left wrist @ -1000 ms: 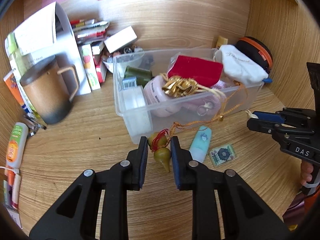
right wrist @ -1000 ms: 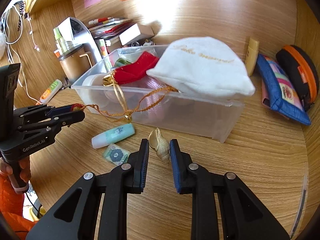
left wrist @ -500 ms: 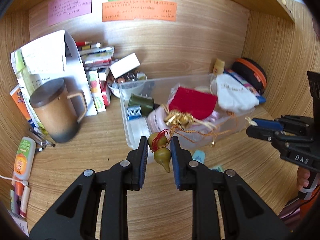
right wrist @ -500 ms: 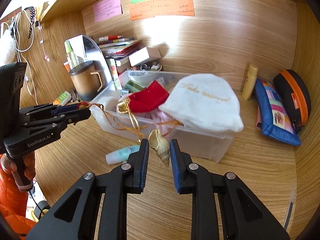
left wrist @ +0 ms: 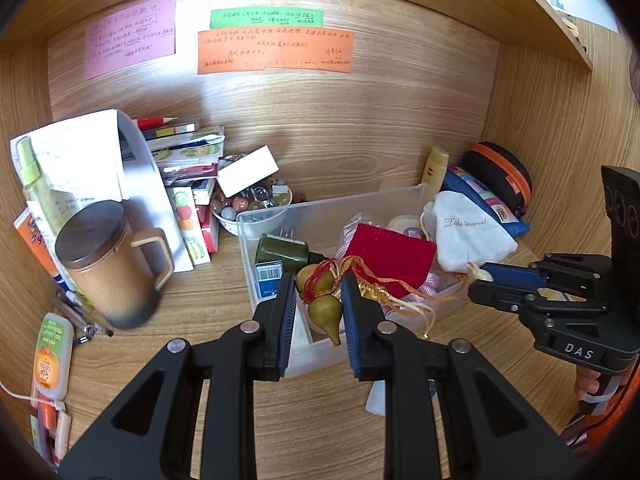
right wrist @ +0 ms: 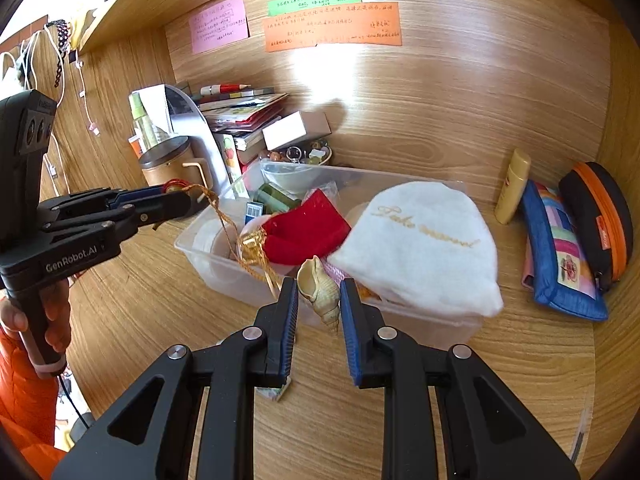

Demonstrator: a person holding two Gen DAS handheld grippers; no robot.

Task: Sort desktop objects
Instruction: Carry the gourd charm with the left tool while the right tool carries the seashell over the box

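My left gripper [left wrist: 318, 300] is shut on a small olive gourd charm [left wrist: 323, 305] tied with red thread. A gold cord [left wrist: 394, 300] runs from the charm into the clear plastic bin [left wrist: 280, 216]. In the right wrist view the left gripper [right wrist: 188, 202] hangs at the left, with the gold cord [right wrist: 218, 210] draping down to the bin [right wrist: 196, 248]. My right gripper [right wrist: 319, 300] is shut on a cream spiral seashell [right wrist: 319, 290], held above the bin's near wall. The right gripper [left wrist: 480, 286] also shows at the right of the left wrist view. A red pouch [left wrist: 394, 254] and a white pouch [right wrist: 424, 244] lie in the bin.
A brown lidded mug [left wrist: 106, 264] stands left of the bin, with stacked books and a white box [left wrist: 247, 170] behind. A bowl of beads [left wrist: 250, 204] sits at the back. A blue patchwork pouch [right wrist: 560, 248], an orange-trimmed case [right wrist: 600, 216] and a yellow tube [right wrist: 513, 184] lie to the right.
Both grippers have risen with the charm and the shell still held. The bin and desk now lie lower and farther in view, and the wall notes have come into sight.
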